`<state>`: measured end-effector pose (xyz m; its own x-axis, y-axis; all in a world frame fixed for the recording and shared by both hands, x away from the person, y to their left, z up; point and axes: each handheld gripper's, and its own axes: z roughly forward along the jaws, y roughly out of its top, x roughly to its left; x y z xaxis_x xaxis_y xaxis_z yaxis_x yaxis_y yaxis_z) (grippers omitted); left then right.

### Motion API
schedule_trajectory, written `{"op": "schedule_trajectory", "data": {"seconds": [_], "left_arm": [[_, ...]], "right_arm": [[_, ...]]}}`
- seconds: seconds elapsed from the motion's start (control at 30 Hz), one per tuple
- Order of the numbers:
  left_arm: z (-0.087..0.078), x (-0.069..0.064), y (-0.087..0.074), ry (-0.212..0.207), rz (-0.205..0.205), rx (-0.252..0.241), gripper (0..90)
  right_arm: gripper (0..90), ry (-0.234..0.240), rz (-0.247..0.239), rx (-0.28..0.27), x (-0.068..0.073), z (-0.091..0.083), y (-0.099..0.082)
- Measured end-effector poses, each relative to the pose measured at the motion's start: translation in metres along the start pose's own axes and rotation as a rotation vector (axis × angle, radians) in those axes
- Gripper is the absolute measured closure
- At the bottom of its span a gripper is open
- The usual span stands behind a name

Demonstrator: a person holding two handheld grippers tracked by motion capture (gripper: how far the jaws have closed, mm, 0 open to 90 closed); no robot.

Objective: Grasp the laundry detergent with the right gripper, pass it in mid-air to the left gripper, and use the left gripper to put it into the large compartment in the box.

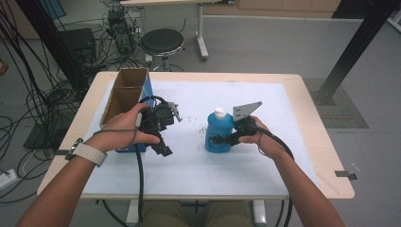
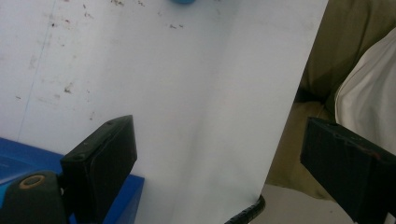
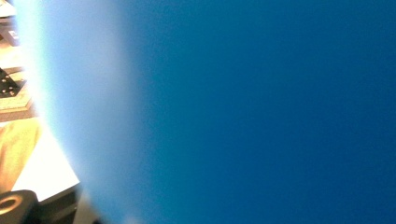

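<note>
A blue bottle (image 1: 218, 132) with a white cap stands upright on the white sheet, right of centre. My right gripper (image 1: 222, 140) is shut on its lower body from the right side, with the grey plate above it. The bottle's blue wall (image 3: 257, 112) sits blurred, very close in the right gripper view. My left gripper (image 1: 162, 142) is held in the left hand beside the box. Its jaws point toward the table's near edge. In the left gripper view the left gripper (image 2: 224, 158) stands open over the bare white sheet, with nothing between its fingers (image 2: 105, 158).
A tall open cardboard box (image 1: 125, 94) with a blue side stands at the left of the table (image 1: 307, 113), touching my left hand. Small dark specks (image 1: 191, 118) lie on the sheet between the grippers. A stool (image 1: 162, 41) and cables are beyond the far edge.
</note>
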<state>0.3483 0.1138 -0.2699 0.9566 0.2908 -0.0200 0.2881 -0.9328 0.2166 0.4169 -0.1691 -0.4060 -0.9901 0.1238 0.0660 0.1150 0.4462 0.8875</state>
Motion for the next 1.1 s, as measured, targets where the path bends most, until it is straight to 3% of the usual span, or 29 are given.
{"op": "schedule_trajectory", "data": {"seconds": [1.1], "left_arm": [[-0.001,-0.0002,-0.0004,0.004,-0.006,-0.005,11.3]], "right_arm": [[41.0,0.011,0.015,-0.011,-0.0011,0.0006,-0.0018]]}}
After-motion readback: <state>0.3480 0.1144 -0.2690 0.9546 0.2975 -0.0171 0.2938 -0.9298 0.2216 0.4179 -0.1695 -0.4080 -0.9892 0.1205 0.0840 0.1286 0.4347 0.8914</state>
